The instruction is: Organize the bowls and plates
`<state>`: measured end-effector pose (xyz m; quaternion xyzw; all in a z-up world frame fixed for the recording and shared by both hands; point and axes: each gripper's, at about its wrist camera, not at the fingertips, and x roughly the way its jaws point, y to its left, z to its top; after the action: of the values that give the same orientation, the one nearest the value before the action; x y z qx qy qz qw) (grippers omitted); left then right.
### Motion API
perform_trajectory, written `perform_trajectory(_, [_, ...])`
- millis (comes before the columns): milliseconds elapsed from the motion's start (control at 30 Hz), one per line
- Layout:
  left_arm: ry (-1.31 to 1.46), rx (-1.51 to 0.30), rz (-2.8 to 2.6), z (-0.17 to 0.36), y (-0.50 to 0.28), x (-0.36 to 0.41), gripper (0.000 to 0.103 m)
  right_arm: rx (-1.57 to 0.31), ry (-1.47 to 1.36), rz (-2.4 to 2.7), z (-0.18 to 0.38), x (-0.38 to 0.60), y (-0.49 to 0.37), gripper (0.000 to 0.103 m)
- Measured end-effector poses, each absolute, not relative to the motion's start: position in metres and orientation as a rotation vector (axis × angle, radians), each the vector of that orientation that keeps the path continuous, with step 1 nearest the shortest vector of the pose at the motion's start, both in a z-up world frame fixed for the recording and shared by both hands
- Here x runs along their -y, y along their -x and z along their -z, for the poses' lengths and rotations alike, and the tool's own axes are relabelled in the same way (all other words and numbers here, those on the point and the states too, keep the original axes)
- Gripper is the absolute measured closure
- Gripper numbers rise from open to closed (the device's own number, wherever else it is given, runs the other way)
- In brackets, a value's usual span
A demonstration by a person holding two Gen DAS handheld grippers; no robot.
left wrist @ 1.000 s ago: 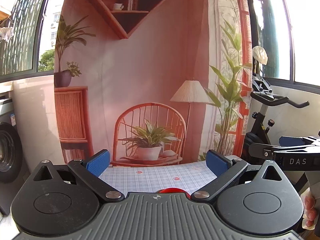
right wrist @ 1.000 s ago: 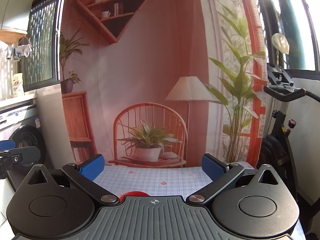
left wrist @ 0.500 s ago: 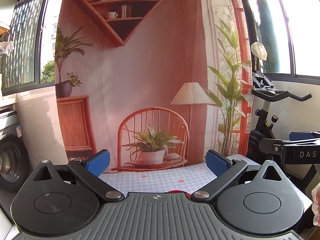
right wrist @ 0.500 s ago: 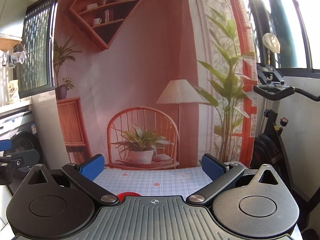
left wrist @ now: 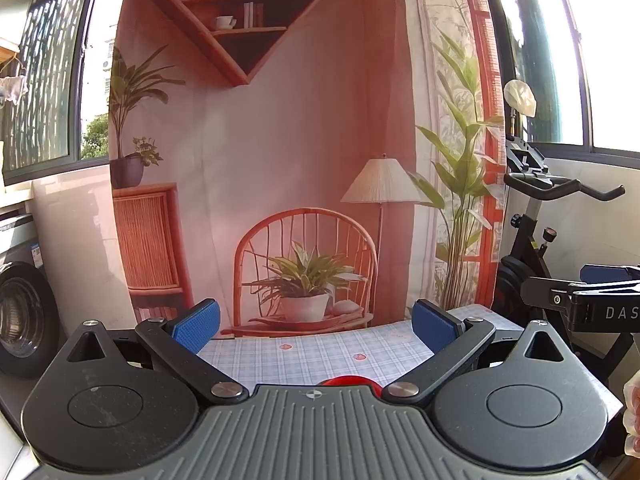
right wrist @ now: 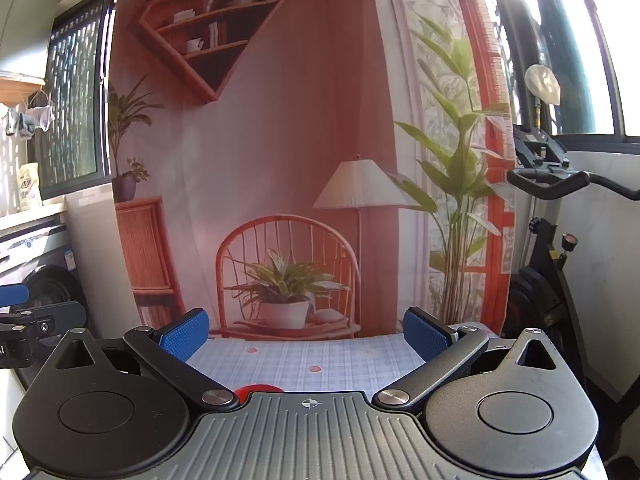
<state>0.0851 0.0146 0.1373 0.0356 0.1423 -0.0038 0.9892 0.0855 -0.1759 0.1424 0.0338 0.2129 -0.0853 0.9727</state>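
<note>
Left gripper [left wrist: 316,326], black-armed with blue pads, spread wide and empty, held level above the near end of the checked-cloth bench [left wrist: 320,354]. Right gripper [right wrist: 306,328] likewise wide, nothing between its pads; its arm shows at the right edge of the left view. Only task item visible: a red round rim, plate or bowl unclear [left wrist: 346,381], on the bench just under the left gripper's body, mostly hidden. Judged step: opening approach, no grasp yet. Next move likely calls for tipping downward to bring the dishes into view.
</note>
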Motion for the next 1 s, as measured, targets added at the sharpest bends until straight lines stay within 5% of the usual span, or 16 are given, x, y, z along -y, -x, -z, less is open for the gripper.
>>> perform_trajectory(1000, [-0.047, -0.285, -0.04, -0.1404, -0.0872, -0.0175, 0.0, -0.447, -0.08, 0.172, -0.1338, 0.1737, -0.0901, 0.0])
